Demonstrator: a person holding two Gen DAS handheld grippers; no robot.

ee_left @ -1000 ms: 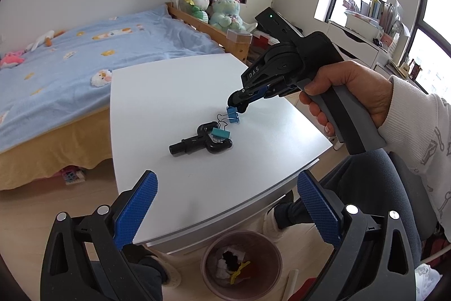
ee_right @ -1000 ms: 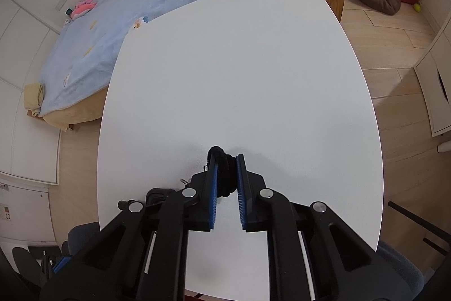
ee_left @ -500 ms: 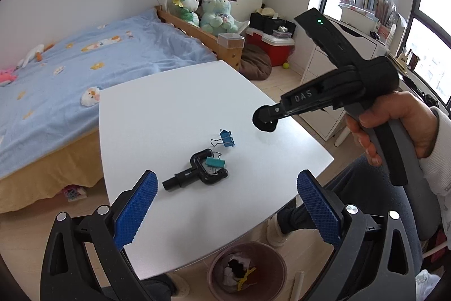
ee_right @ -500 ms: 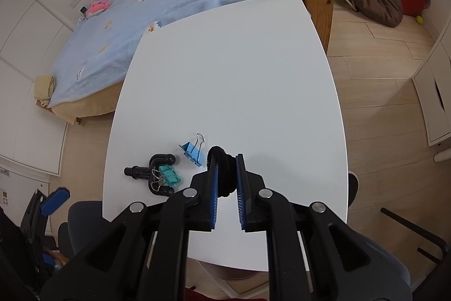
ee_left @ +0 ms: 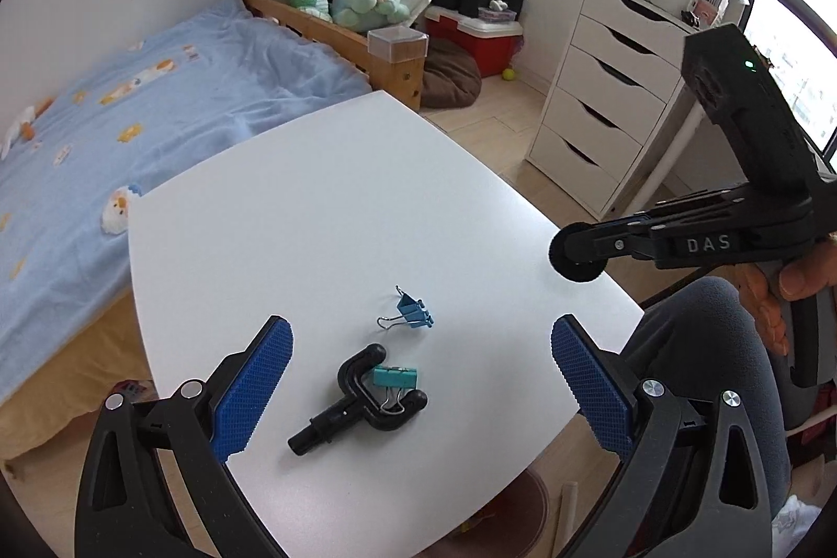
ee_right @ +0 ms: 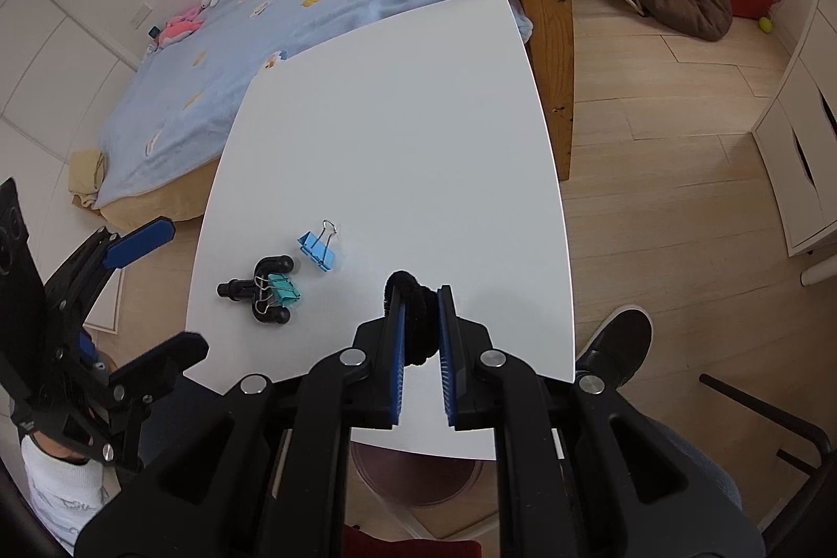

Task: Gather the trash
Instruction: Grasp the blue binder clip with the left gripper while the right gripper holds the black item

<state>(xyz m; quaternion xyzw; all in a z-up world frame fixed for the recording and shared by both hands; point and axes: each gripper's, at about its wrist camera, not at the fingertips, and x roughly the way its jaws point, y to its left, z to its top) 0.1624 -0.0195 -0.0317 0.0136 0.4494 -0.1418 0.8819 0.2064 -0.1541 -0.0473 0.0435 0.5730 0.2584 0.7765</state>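
Right tool point(ee_right: 421, 338), low centre of its frame, is clenched on a fuzzy black ring point(ee_right: 413, 322) above the white rectangular desk point(ee_right: 397, 129). Left tool point(ee_left: 421, 380) hangs spread wide, grasping nothing. On the desk lie a black U-shaped plastic fitting point(ee_left: 361, 396), a teal binder clip point(ee_left: 396, 377) and a blue binder clip point(ee_left: 413, 312).

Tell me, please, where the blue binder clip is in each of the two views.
Left wrist: blue binder clip lies centre, beyond the black Y-shaped part.
Right wrist: clip lies left of centre, up-right of that part.
Shared landmark: the teal binder clip on the black part.
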